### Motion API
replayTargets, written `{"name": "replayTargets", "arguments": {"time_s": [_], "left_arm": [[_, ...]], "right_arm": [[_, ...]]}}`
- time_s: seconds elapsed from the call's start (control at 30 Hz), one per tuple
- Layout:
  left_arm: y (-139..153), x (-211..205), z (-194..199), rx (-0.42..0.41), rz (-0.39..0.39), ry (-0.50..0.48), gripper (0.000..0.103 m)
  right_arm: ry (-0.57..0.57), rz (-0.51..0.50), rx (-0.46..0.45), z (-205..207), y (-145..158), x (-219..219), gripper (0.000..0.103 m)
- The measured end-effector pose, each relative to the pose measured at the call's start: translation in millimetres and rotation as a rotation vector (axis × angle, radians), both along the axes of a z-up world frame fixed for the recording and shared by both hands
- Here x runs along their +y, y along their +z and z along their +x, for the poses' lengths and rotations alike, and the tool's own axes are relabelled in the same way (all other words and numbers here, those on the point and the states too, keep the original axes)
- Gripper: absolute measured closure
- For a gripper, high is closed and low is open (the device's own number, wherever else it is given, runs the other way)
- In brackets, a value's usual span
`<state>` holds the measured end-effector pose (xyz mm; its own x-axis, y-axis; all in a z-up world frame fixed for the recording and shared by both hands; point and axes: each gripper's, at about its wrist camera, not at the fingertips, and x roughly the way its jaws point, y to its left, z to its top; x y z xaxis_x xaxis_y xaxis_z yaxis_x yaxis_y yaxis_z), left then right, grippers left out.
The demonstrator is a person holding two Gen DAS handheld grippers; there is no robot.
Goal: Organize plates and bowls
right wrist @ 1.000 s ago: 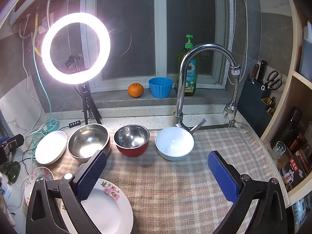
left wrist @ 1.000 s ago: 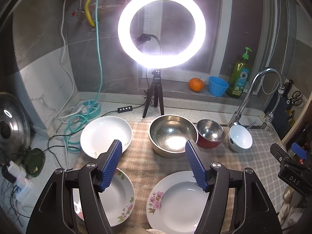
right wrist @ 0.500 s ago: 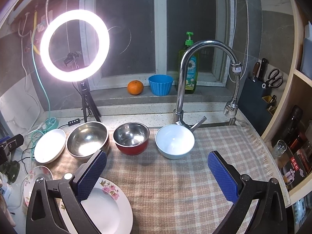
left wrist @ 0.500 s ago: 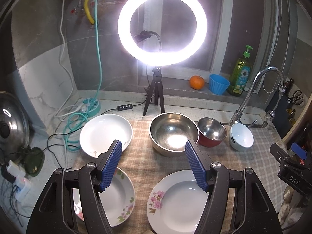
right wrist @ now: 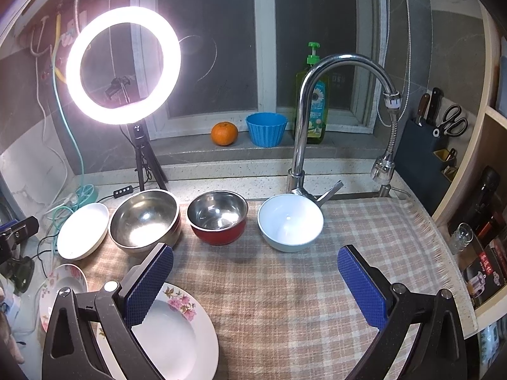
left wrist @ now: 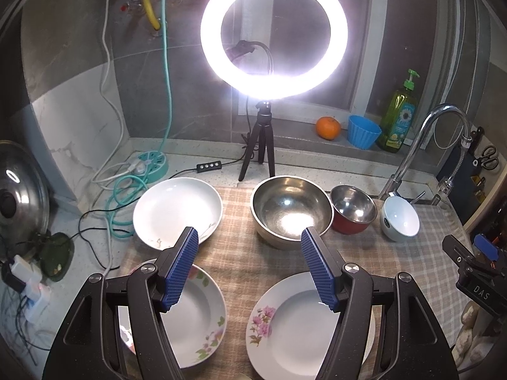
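Note:
On the checked cloth (right wrist: 301, 278) stand a plain white plate (left wrist: 176, 210), a large steel bowl (left wrist: 290, 210), a red-sided steel bowl (left wrist: 353, 207) and a white bowl (left wrist: 401, 218) in a back row. Two flowered plates lie nearer: one at left (left wrist: 196, 310), one in the middle (left wrist: 291, 326). My left gripper (left wrist: 250, 247) hovers open above the gap between the flowered plates, holding nothing. My right gripper (right wrist: 255, 272) is open over bare cloth in front of the red bowl (right wrist: 218, 218) and white bowl (right wrist: 290, 221); its left finger overlaps the flowered plate (right wrist: 177, 338).
A lit ring light on a tripod (left wrist: 264, 145) stands behind the bowls. A tap (right wrist: 320, 110) rises at the back right. Cables and a power strip (left wrist: 149, 164) lie at left. An orange (right wrist: 224, 133), a blue cup (right wrist: 266, 128) and a soap bottle (right wrist: 312, 107) sit on the sill.
Both views have drifted slightly upward, so the dishes sit a little lower in frame. No dish has moved and both grippers stay open.

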<state>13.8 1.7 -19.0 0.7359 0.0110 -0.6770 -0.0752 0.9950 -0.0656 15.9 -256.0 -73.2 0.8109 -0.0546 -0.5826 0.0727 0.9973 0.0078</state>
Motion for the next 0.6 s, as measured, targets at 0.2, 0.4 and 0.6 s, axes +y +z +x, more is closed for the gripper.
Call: {"name": "replayTargets", "arguments": {"time_s": [0.2, 0.4, 0.6], "left_arm": [[-4.0, 5.7, -0.1, 0.013, -0.001, 0.019, 0.036], [-7.3, 8.3, 1.2, 0.024, -0.002, 0.023, 0.036], [-9.7, 10.4, 1.4, 0.029, 0.001, 0.023, 0.036]], "right_arm": [[-0.002, 0.019, 0.037, 5.3, -7.2, -1.7, 0.0], [0.019, 0.027, 0.058, 8.5, -14.8, 0.2, 0.0], [0.028, 0.022, 0.045, 8.4, -16.5, 2.0, 0.0]]}}
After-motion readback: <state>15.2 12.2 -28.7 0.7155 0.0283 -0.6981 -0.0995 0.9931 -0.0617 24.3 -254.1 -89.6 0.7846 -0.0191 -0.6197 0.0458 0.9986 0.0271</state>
